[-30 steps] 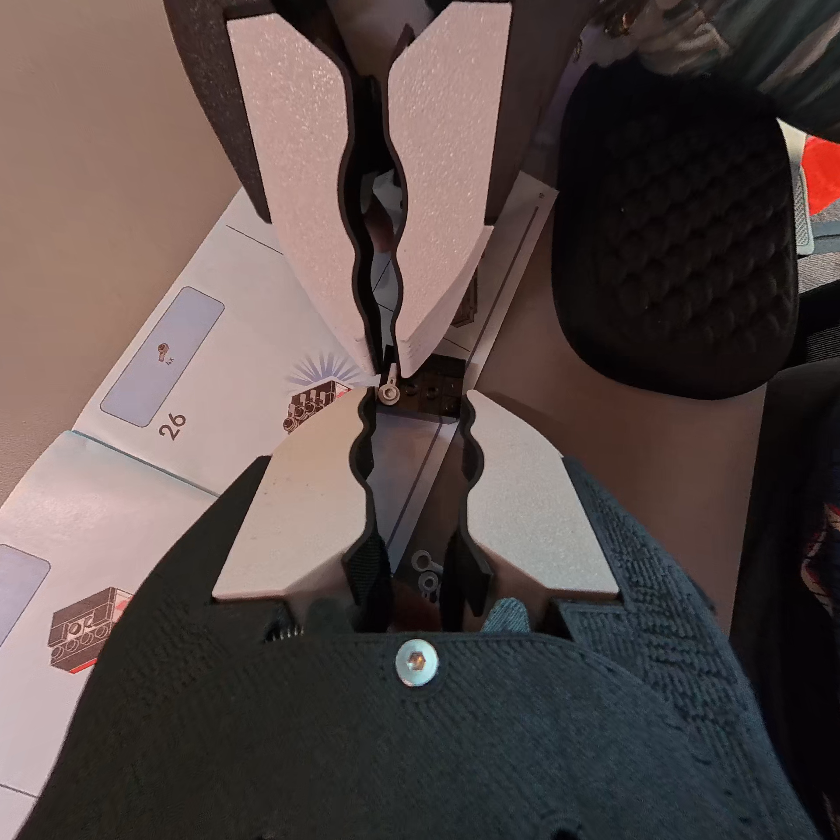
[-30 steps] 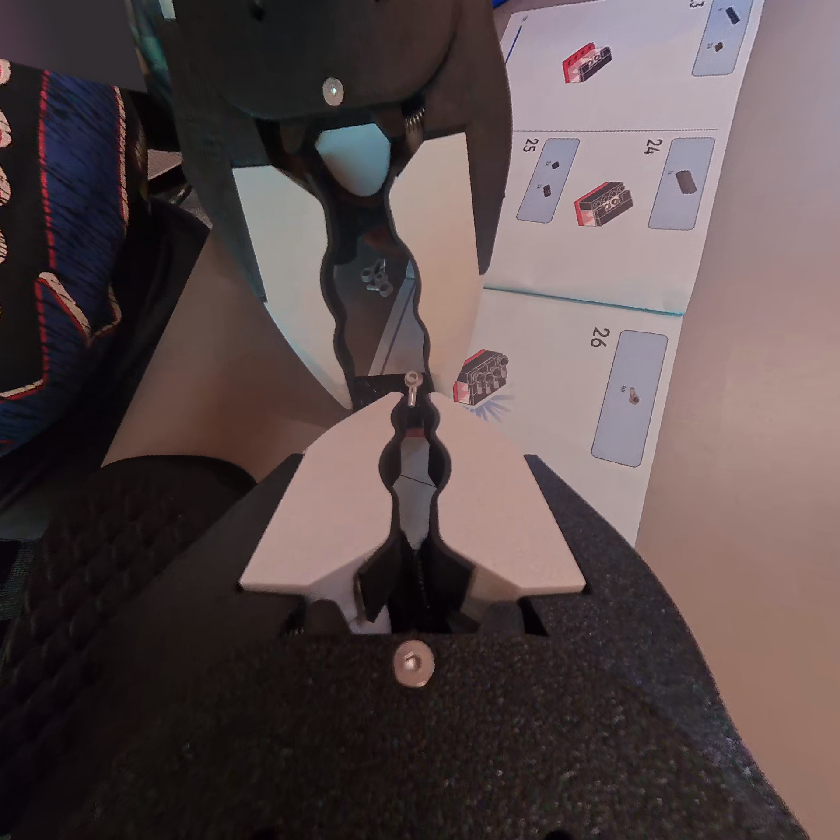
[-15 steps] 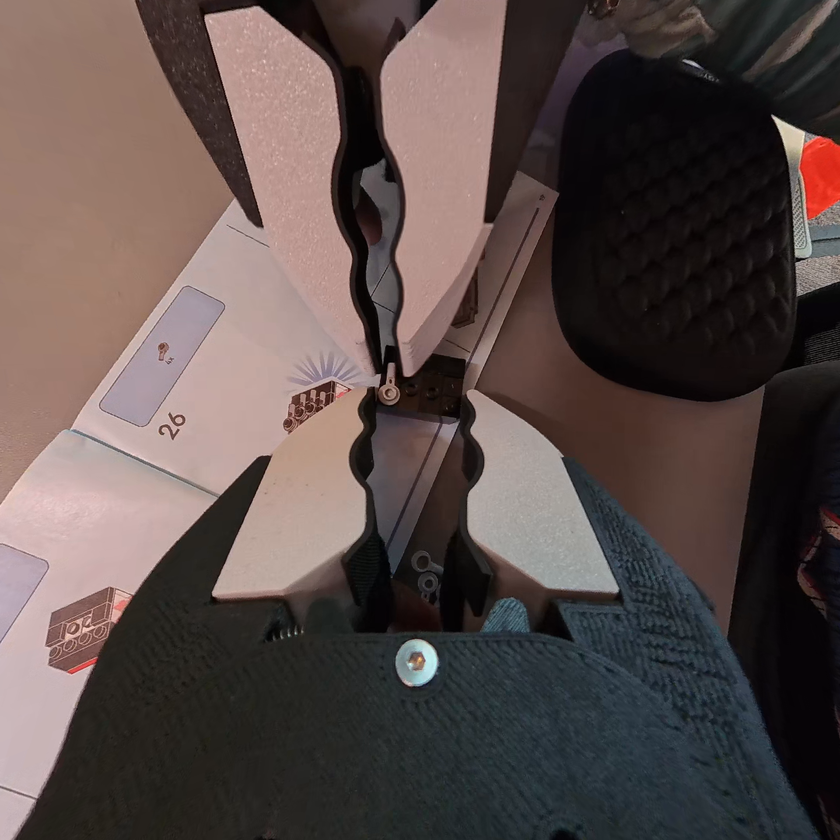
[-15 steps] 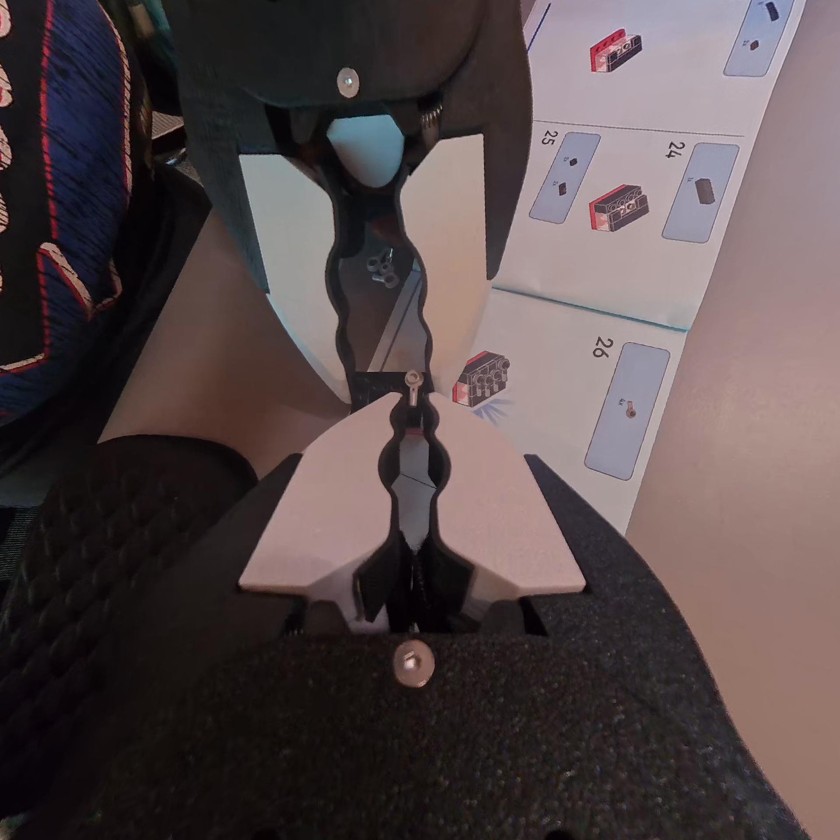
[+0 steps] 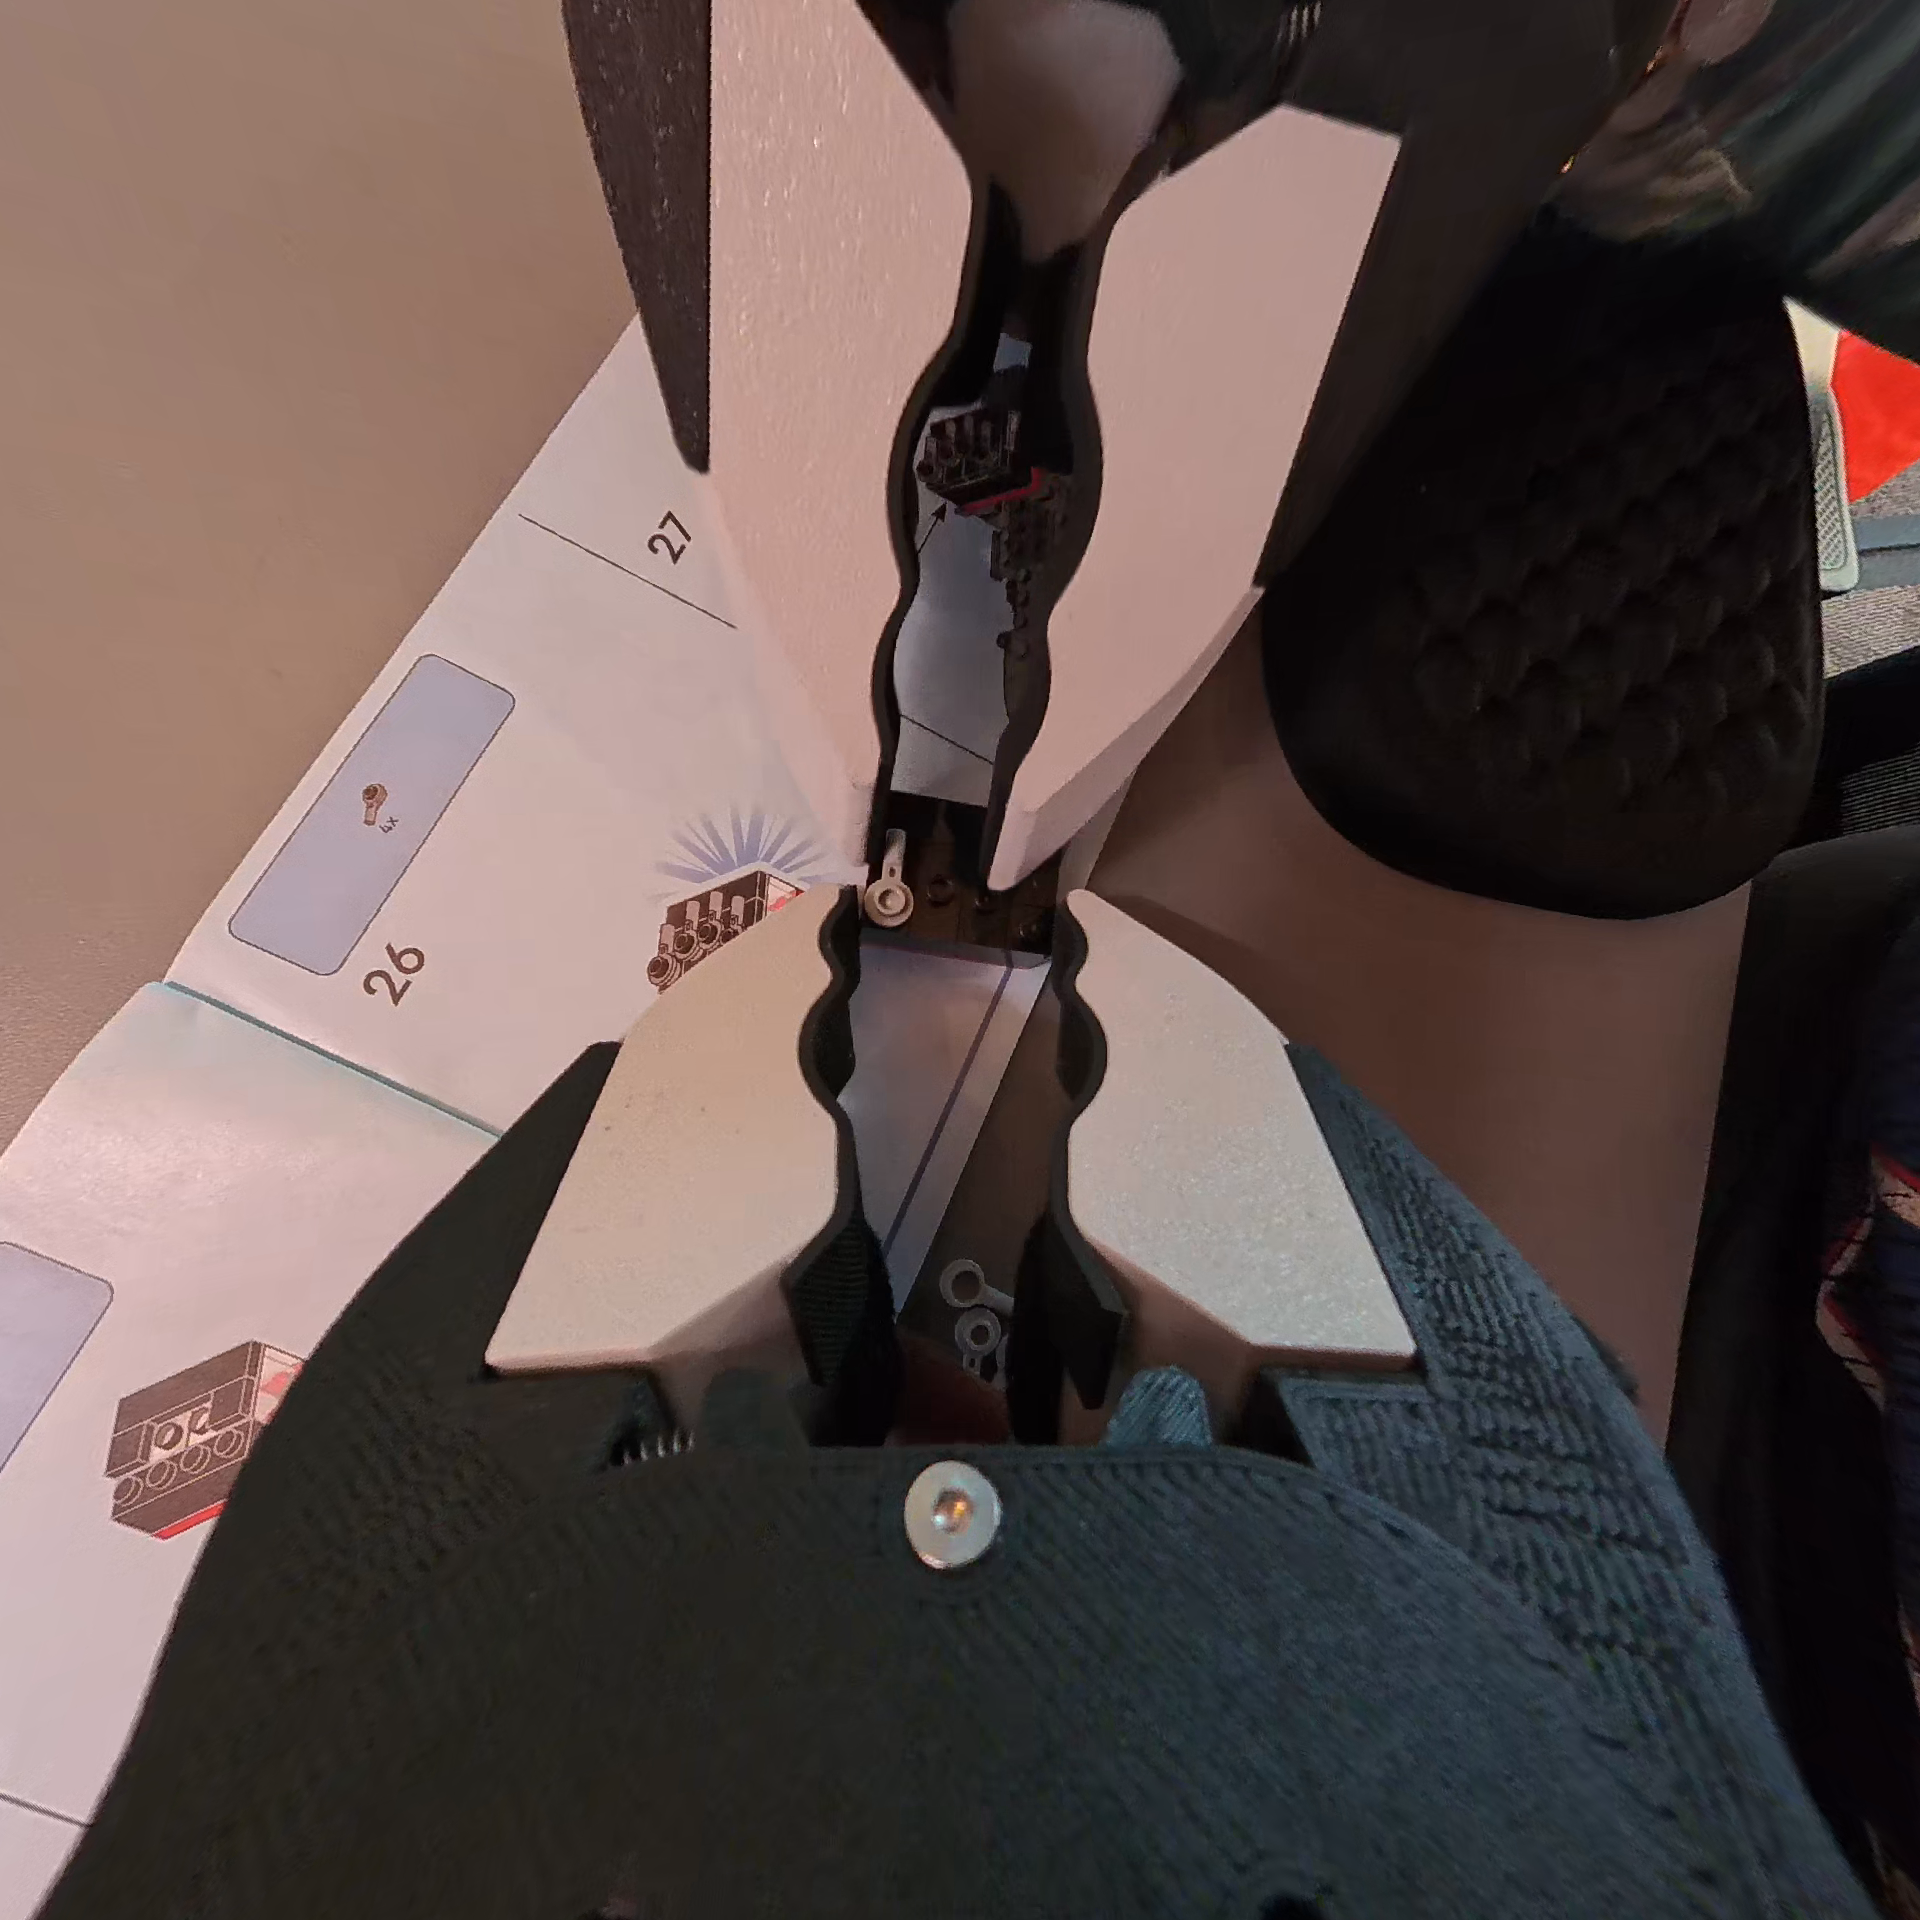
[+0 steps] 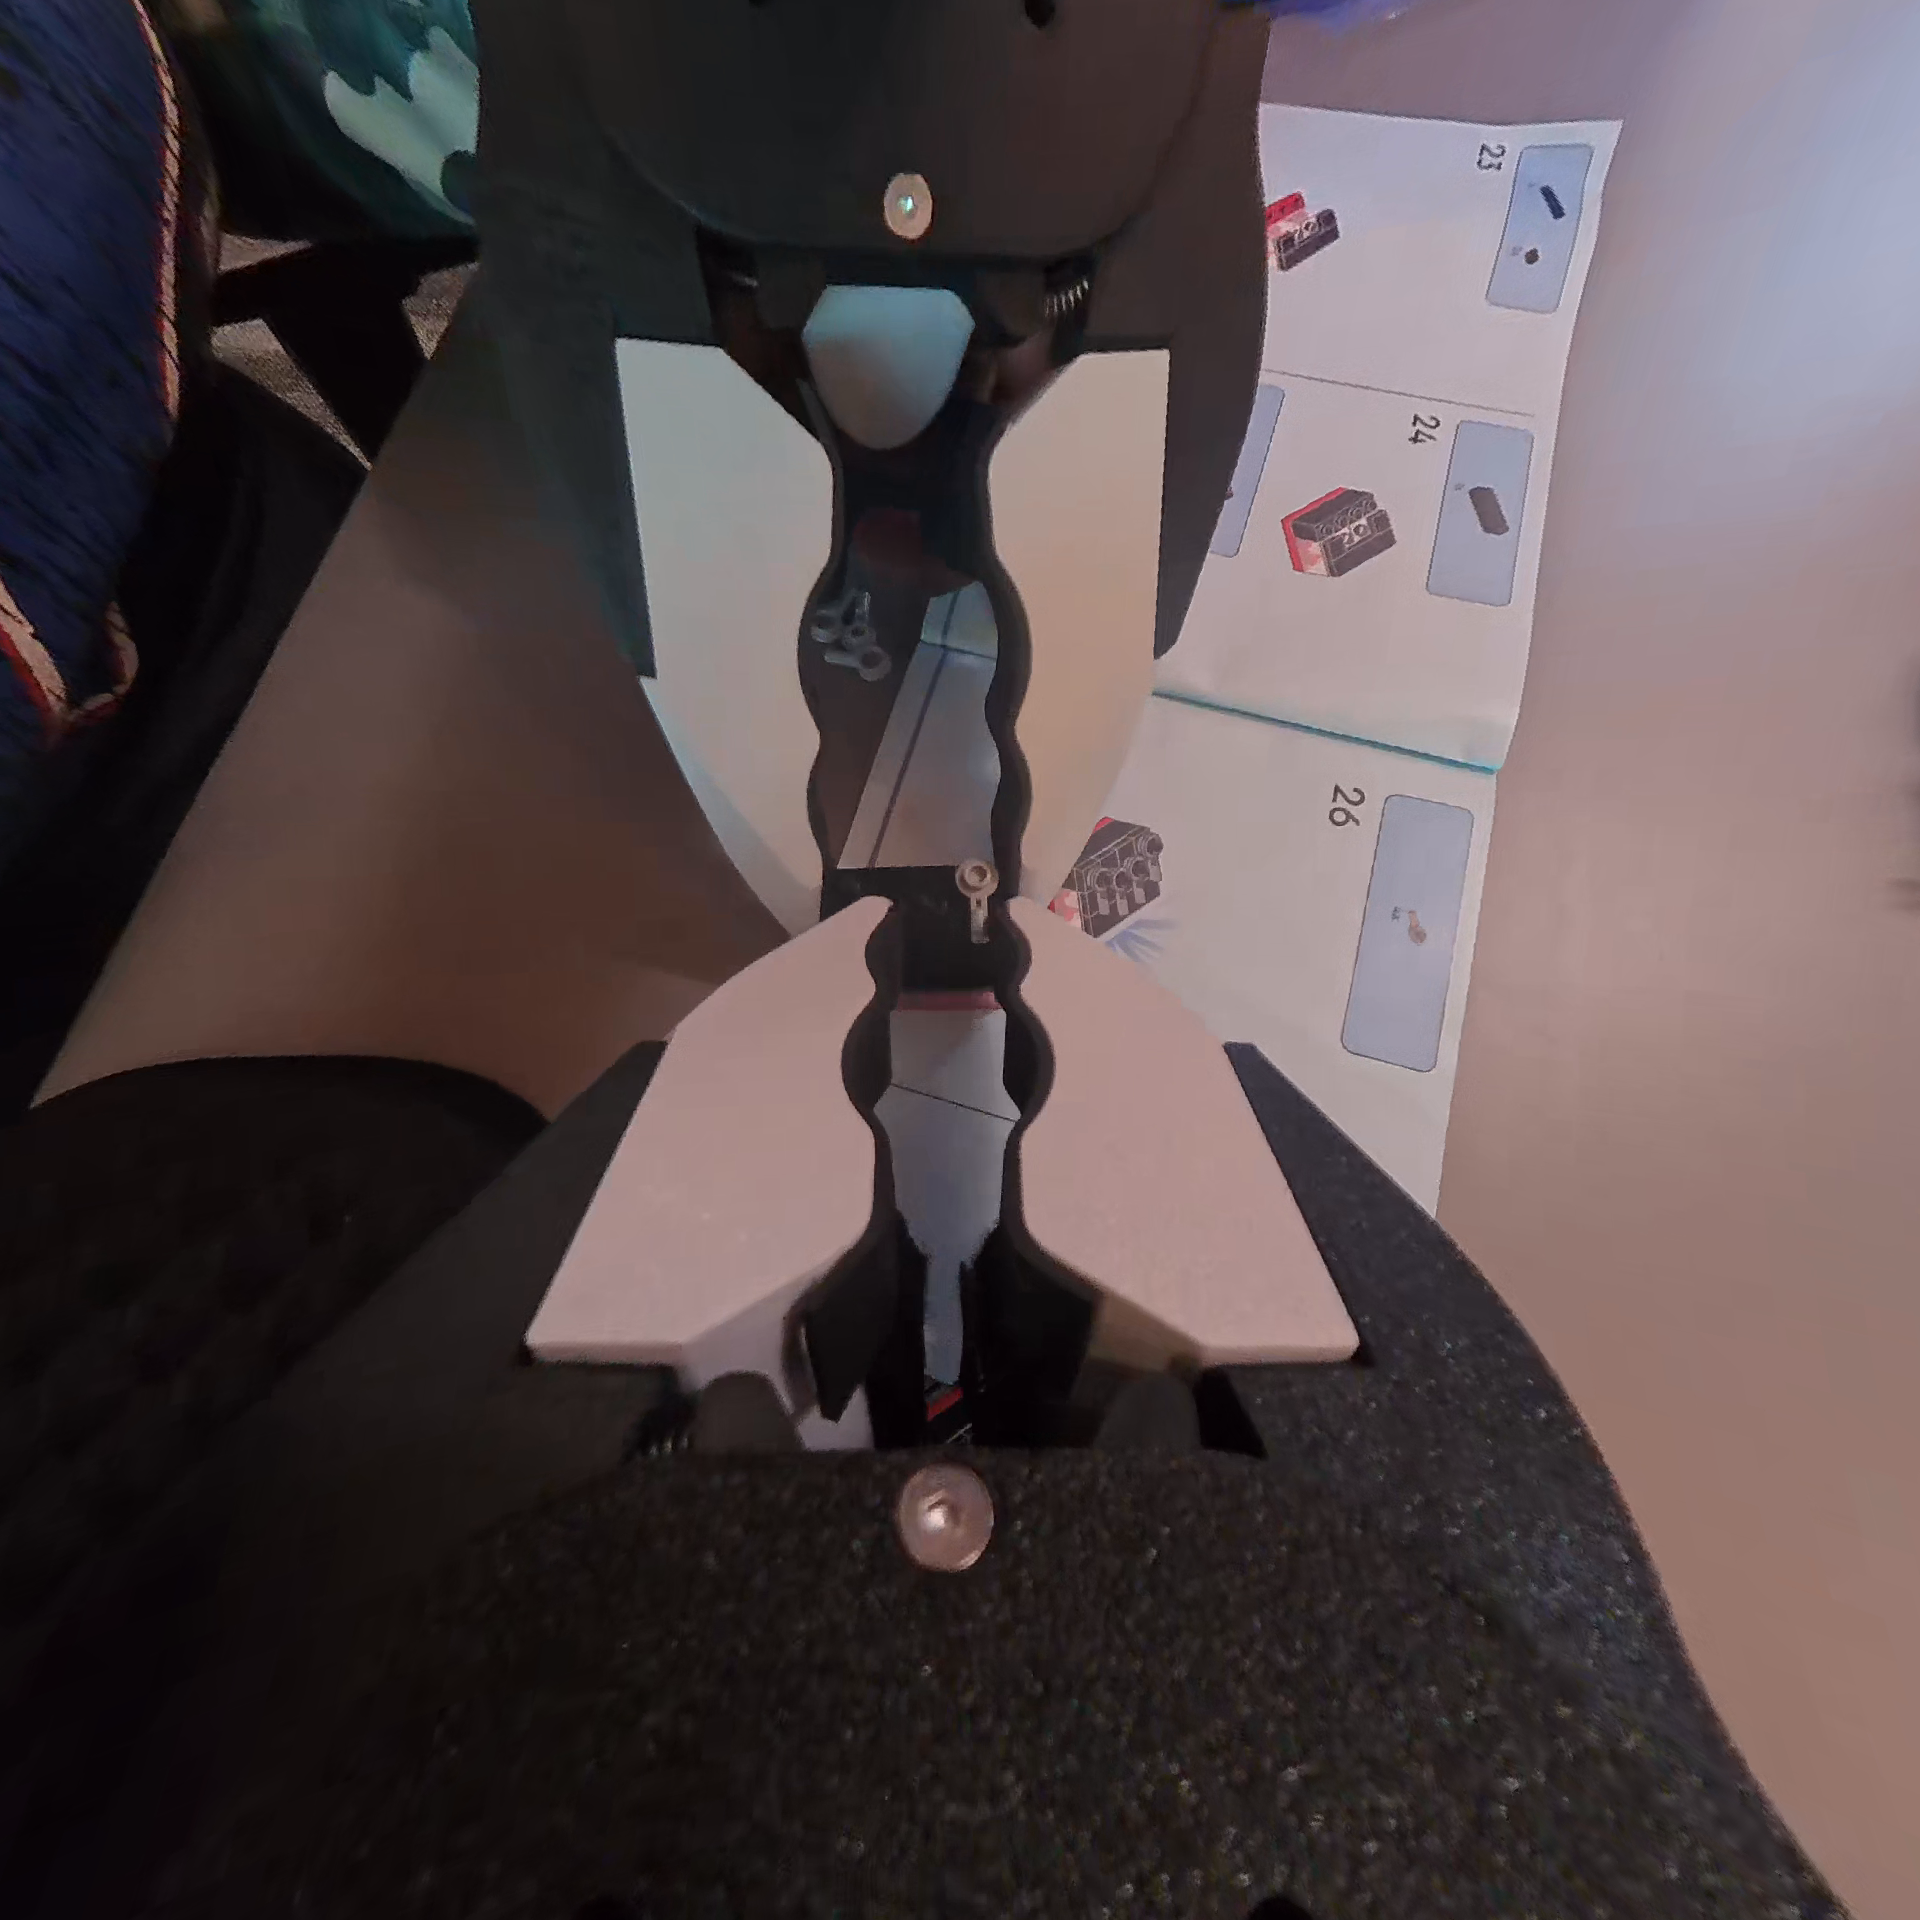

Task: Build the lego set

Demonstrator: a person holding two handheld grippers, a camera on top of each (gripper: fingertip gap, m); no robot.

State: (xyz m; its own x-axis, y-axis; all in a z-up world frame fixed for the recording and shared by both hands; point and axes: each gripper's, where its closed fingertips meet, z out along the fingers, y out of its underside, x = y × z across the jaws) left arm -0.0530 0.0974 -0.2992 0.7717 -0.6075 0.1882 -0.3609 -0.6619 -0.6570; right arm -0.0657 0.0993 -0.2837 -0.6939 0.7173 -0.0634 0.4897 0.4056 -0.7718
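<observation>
Facing tip to tip, the left gripper clamps the black block; the right gripper, now parted, straddles its grey pin above the booklet.

My left claw met my right claw at twelve o'clock, the brick block between them above the booklet; spare pins lay at six.

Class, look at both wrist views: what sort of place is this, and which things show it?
Probably an office or home desk: a plain tabletop, an open instruction booklet, and a black mesh chair beside it.
</observation>
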